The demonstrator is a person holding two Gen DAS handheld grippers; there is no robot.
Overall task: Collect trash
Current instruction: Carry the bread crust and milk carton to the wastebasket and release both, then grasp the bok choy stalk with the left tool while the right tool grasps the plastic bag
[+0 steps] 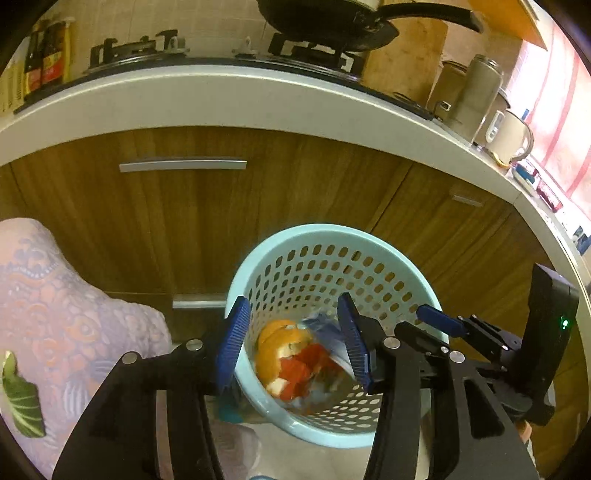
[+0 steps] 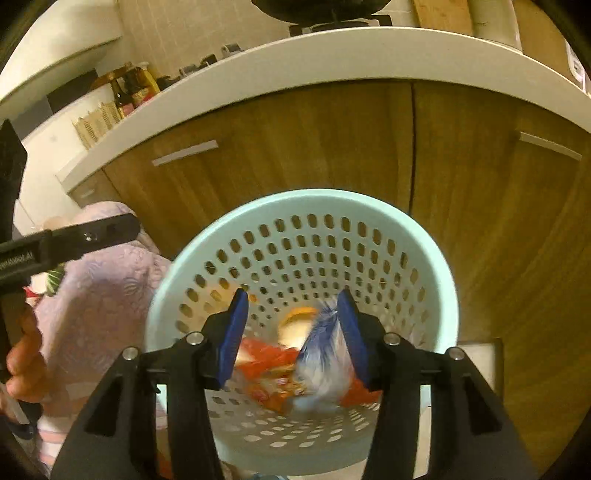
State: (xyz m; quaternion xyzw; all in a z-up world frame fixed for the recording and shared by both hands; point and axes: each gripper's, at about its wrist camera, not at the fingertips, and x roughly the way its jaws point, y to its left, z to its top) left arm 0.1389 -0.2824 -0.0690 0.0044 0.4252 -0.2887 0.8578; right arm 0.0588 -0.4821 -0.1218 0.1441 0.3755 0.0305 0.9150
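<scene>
The light-blue perforated basket (image 1: 369, 266) stands on the floor against the wooden cabinet fronts (image 1: 184, 221), below the white countertop edge (image 1: 221, 99). The left gripper (image 1: 293, 339) is positioned above the basket mouth with its blue-padded fingers (image 1: 232, 339) spread wide and nothing between them. The right gripper (image 2: 293, 336) is positioned over the same opening, fingers likewise wide apart and holding nothing; in the left wrist view it enters from the right, just beside the left gripper. The trash lies at the bottom of the basket: orange peel (image 1: 275, 345), red wrapper pieces (image 2: 269, 363) and a blurred blue-and-white wrapper (image 2: 323, 354). A lilac patterned cloth (image 1: 55, 314) sits to the left of the basket, with a green leaf scrap (image 1: 22, 402) on it. A black pan (image 1: 332, 22) rests on the stove above.
</scene>
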